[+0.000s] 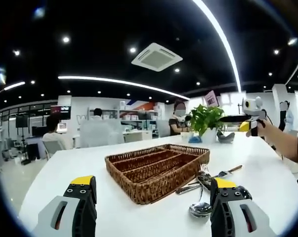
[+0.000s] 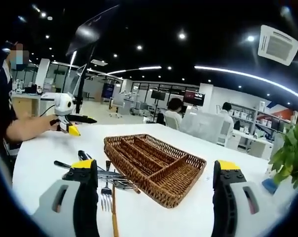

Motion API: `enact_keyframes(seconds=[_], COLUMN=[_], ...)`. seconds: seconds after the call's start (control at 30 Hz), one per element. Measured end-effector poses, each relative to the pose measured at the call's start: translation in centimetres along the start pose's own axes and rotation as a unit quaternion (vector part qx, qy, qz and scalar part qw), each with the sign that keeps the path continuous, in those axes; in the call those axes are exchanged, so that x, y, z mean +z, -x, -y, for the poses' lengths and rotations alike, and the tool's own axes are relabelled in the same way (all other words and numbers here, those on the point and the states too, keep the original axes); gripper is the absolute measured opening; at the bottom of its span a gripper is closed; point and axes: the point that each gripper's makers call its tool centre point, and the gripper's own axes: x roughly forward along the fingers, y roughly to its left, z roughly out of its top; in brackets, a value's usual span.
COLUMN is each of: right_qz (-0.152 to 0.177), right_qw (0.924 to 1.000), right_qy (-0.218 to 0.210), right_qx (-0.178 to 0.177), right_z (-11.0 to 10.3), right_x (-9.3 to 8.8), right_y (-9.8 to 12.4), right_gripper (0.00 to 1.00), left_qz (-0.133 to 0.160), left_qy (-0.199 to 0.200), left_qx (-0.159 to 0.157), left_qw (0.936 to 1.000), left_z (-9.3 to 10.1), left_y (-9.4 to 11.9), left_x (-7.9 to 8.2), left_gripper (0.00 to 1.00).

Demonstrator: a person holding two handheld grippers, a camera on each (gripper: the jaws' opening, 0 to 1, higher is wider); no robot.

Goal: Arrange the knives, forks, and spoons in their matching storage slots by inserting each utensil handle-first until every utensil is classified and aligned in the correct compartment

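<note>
The wicker tray (image 1: 158, 170) is seen mid-bench, the utensils (image 1: 205, 183) heaped just beside it. Both grippers, left (image 1: 153, 197) and right (image 2: 153, 187), are held released; one handle should be singled out first.

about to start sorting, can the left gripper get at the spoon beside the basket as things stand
Probably yes. The left gripper is open, and the spoon lies loose on the white table by its right jaw, outside the wicker basket; forks crowd it.
</note>
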Motion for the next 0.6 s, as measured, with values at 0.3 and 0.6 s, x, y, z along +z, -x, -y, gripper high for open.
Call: enact_keyframes(seconds=[0.3, 0.6], right_qz=[-0.005, -0.012], right_qw=[0.9996, 0.9992], right_qy=[0.015, 0.026], right_qx=[0.023, 0.027], right_z=[-2.0, -1.8], right_x=[0.1, 1.0], right_y=[0.0, 0.3], right_gripper=[1.0, 1.0], left_qz=[0.001, 0.002], left_qy=[0.005, 0.002], left_qx=[0.003, -0.003], left_qw=[1.0, 1.0], left_z=[-0.3, 0.0], left_y=[0.3, 0.4], left_x=[-0.1, 0.0], left_gripper=[1.0, 1.0])
